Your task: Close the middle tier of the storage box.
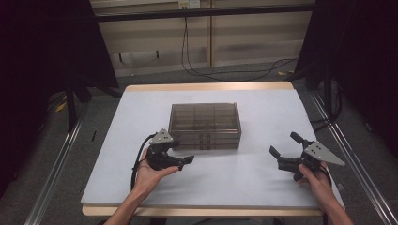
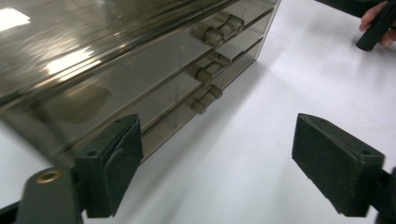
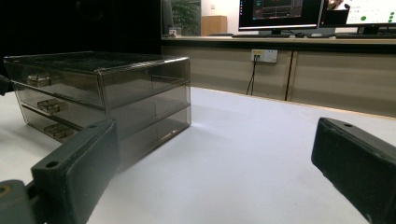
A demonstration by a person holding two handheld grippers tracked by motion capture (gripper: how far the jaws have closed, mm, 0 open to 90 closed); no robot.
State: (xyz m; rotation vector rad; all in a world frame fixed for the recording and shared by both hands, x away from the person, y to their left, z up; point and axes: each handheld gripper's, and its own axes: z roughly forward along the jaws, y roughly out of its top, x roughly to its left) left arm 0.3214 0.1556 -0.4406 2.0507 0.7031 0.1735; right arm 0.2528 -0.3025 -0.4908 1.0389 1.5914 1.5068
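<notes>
— What's nearest to you?

— Two forearms coming in over the near edge of the worktop [image 1: 234, 187]. The left hand [image 1: 149, 174] holds the left gripper [image 1: 187, 160] close to the near-left part of the surface, jaws spread wide with nothing between them. Seen from the left gripper view, its two black pads [image 2: 116, 163] stand well apart over bare white table.

— And the other one?

— The right hand [image 1: 315, 177] has the right gripper [image 1: 284, 143] near the right edge, also released, jaws gaping and empty. It has a grey three-cornered plate [image 1: 324, 154] on top.

— Where's the box?

— A smoky, see-through drawer cabinet [image 1: 205, 125] sits around the middle of the worktop, between the two grippers and a little beyond them. Three drawers stacked, each with a small handle [image 2: 207, 70] on the near face, all pushed in. The left gripper is just beside its near-left corner, not touching it.

— Beyond that?

— The far edge, then cables [image 1: 225, 70] on the floor and a wall panel. Monitors [image 3: 280, 14] show farther back.
</notes>
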